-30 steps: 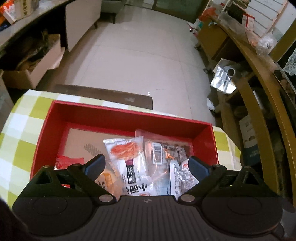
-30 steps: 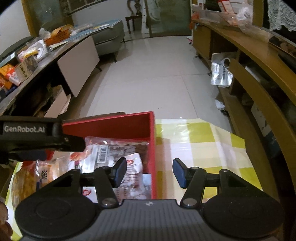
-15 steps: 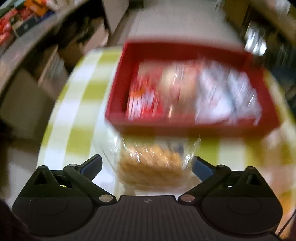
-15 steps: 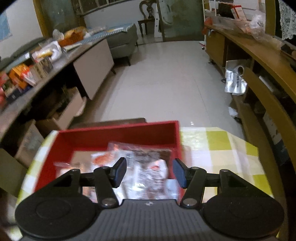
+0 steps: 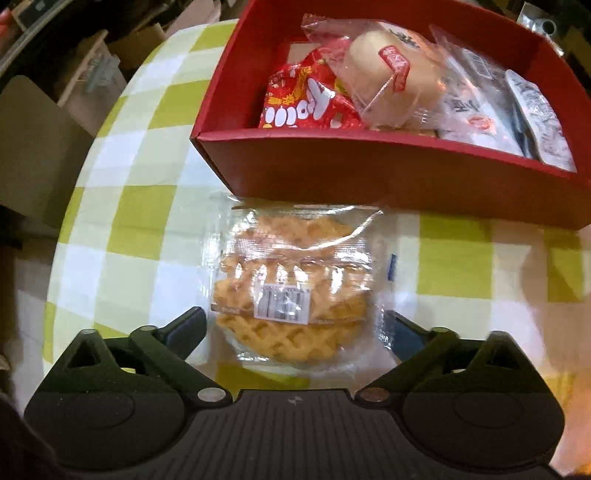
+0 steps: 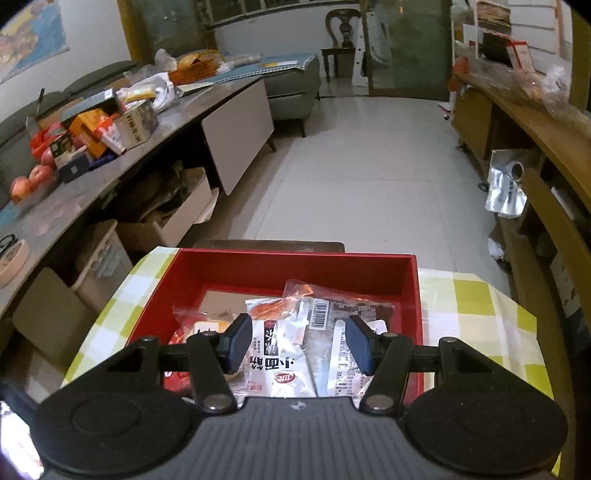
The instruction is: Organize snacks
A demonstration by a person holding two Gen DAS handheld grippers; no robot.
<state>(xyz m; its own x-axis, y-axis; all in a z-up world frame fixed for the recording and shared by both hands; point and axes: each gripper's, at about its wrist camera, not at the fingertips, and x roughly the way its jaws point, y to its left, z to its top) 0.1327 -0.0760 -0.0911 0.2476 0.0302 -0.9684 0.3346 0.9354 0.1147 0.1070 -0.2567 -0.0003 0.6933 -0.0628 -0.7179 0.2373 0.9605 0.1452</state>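
Left gripper (image 5: pixel 295 332): points steeply down at the worktop (image 5: pixel 122 229), which carries a green, yellow and white check cloth. Its 2 fingers (image 5: pixel 184 328) are spread wide and opening further. Between them, pressed by neither pad, lies a clear packet of golden lattice crackers (image 5: pixel 295 280) flat on the cloth, barcode label uppermost. The far edge of the packet lies just against the near wall of the red box.

Red box (image 5: pixel 388 177): open-topped, on the cloth beyond the cracker packet. Contents seen from the left wrist view, left to right:
- 1 red crisp bag (image 5: pixel 306 103).
- 1 pale bun in clear wrap with a red label (image 5: pixel 384 77), resting partly on the crisp bag.
- 1 clear packet with printed characters (image 5: pixel 472 107).
- 1 white sachet (image 5: pixel 539 118) against the right end.

Right gripper (image 6: pixel 298 343): tilted down over the near part of the same red box (image 6: pixel 295 262). Its 2 fingers (image 6: pixel 236 343) stand partly apart with nothing pinched; the snack packets (image 6: pixel 291 347) lie below the gap, inside the box. A brown card base shows at the far left of the box floor.

Beyond the worktop: pale tiled floor (image 6: pixel 369 177). To the left, a long counter (image 6: pixel 110 173) loaded with boxes, bags and red apples. To the right, a wooden shelf unit (image 6: pixel 517 122). At the far wall, a dark chair (image 6: pixel 341 33).
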